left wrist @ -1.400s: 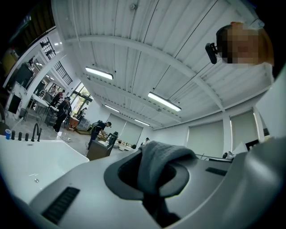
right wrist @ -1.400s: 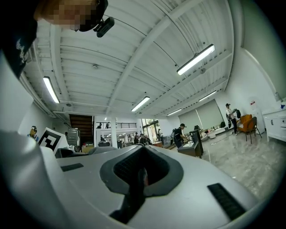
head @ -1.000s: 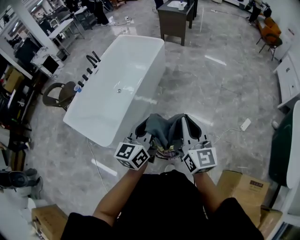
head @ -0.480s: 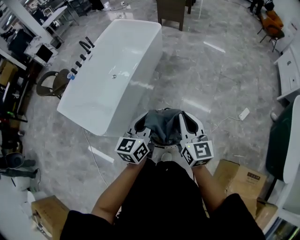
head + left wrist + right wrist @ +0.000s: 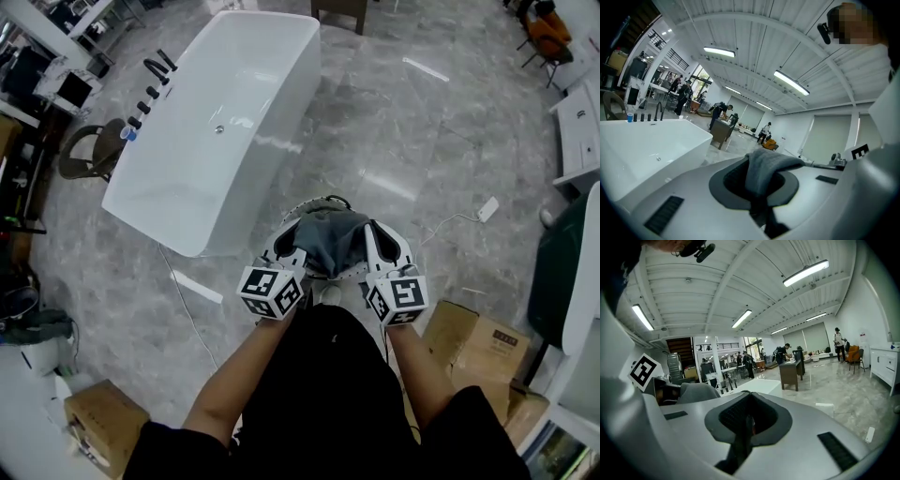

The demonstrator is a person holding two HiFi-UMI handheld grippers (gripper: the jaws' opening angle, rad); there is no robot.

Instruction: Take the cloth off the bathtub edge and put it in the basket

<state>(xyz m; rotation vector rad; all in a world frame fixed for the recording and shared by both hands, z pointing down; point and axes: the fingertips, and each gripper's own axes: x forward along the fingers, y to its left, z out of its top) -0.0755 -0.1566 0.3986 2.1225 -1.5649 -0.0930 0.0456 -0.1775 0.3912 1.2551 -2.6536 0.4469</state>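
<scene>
Marble floor (image 5: 450, 141), white bathtub (image 5: 281, 150), grey cloth (image 5: 328, 239) in left hand-held gripper (image 5: 289, 242)

The head view looked steeply down from overhead; both gripper views faced nearly level along their jaws, sharing the bathtub (image 5: 216, 122).

No readable text; cardboard box (image 5: 473, 354) label too small
</scene>
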